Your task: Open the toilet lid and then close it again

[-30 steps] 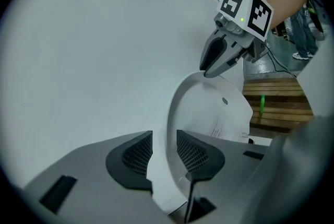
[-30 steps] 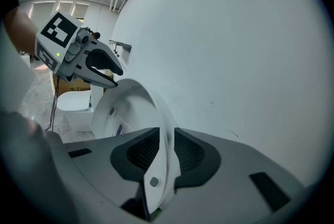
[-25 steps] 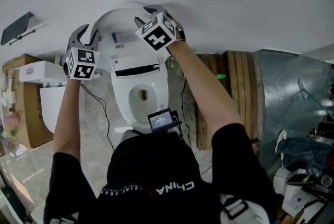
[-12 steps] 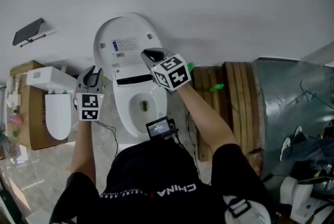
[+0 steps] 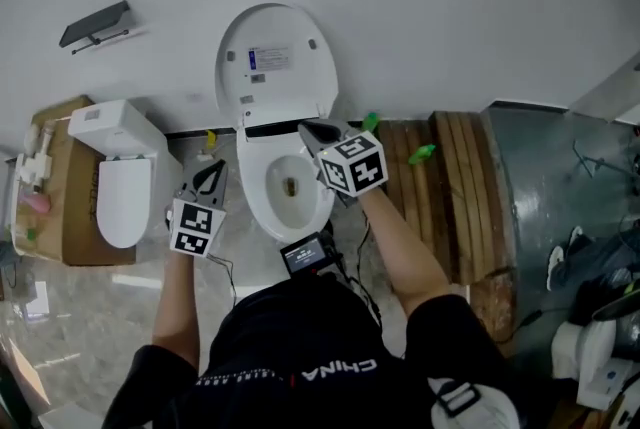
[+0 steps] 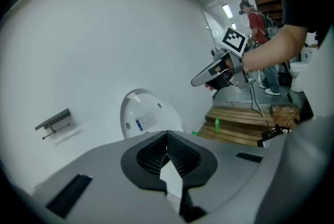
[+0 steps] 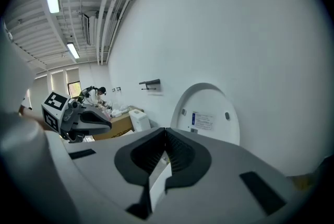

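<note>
head view: the toilet lid [image 5: 277,57] stands upright against the wall behind the open bowl [image 5: 262,202], left gripper [image 5: 214,175] beside the bowl, right gripper [image 5: 312,131] over its rim; left gripper view: jaws just closed together, nothing between; right gripper view: jaws likewise just closed, empty, lid ahead.

white toilet lid [image 5: 280,95] with blue-printed label [image 5: 268,58]; grey left tongs [image 5: 212,172] and right tongs [image 5: 312,130], black-and-white square markers [image 5: 195,229]; brown planks [image 5: 450,187]; green bottle [image 5: 421,154].
</note>
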`<action>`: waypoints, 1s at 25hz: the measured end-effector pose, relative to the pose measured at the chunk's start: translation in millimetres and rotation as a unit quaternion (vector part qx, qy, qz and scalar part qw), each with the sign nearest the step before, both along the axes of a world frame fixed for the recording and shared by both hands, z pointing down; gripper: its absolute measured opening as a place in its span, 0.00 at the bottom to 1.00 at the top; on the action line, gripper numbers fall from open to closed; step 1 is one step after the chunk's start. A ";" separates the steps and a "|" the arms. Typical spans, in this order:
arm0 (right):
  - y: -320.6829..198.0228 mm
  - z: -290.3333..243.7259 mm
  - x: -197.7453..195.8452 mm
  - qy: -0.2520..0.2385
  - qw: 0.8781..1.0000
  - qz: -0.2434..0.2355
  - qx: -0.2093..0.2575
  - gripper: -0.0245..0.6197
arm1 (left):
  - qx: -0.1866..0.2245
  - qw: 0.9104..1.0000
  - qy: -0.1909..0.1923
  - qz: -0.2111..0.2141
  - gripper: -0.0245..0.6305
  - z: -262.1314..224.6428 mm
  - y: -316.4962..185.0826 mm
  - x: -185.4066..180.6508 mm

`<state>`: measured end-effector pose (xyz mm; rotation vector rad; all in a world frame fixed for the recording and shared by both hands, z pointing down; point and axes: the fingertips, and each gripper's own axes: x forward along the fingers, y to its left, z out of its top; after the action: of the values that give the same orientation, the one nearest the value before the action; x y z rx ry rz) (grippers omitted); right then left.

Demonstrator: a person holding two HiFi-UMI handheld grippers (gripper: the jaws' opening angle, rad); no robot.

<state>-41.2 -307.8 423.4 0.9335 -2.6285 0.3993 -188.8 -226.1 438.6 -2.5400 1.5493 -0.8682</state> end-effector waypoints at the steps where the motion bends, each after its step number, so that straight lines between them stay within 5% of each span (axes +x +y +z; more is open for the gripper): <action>1: 18.2 2.4 -1.3 0.006 1.000 0.002 -0.002 0.06 | -0.003 1.000 0.003 0.007 0.05 1.4 16.8 -1.0; 12: 178.2 20.5 13.9 0.144 0.989 -0.024 0.019 0.06 | -0.055 0.996 0.018 0.069 0.05 24.7 144.1 24.4; 25: 193.5 33.1 74.5 0.221 0.973 -0.024 0.068 0.06 | -0.056 0.998 0.018 0.035 0.05 27.0 147.6 79.8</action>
<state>33.3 -114.3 456.5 0.8785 -2.2812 -0.0066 -109.0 -78.5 465.5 -2.6838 1.4508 -0.9328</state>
